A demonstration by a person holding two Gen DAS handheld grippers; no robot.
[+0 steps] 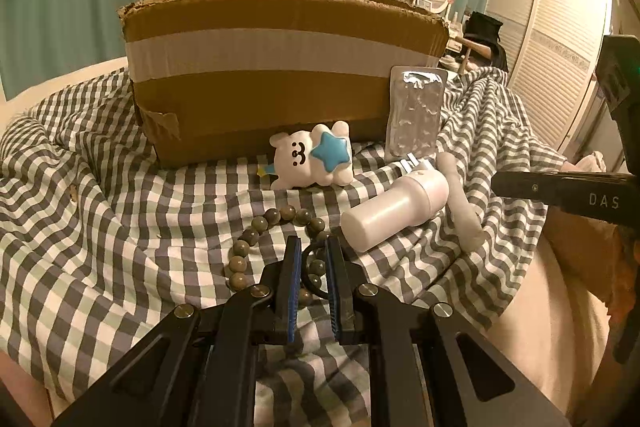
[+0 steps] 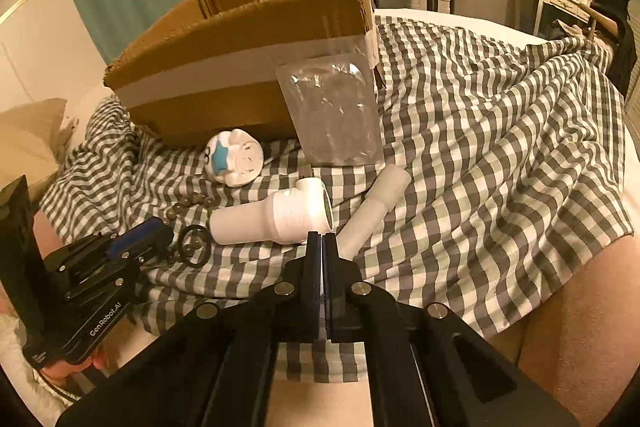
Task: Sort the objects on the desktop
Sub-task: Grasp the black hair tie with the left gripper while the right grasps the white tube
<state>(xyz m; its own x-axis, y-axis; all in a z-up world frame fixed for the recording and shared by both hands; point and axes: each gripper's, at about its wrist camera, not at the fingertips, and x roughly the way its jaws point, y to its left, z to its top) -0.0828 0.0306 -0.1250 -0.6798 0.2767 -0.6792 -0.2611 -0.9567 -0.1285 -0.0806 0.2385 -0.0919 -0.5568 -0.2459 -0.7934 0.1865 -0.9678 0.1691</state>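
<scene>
Black ring (image 1: 310, 269) pinched between left gripper (image 1: 313, 247) fingers; right gripper (image 2: 322, 241) closed, empty.

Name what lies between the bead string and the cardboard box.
A white bear toy with a blue star lies on the checked cloth between the beads and the box, nearly against the box. The left wrist view shows it best.

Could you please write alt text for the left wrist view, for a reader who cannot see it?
The left claw is shut on a black ring above a string of beads on a checked cloth. Beyond lie a white bottle, a bear toy and a cardboard box.
</scene>
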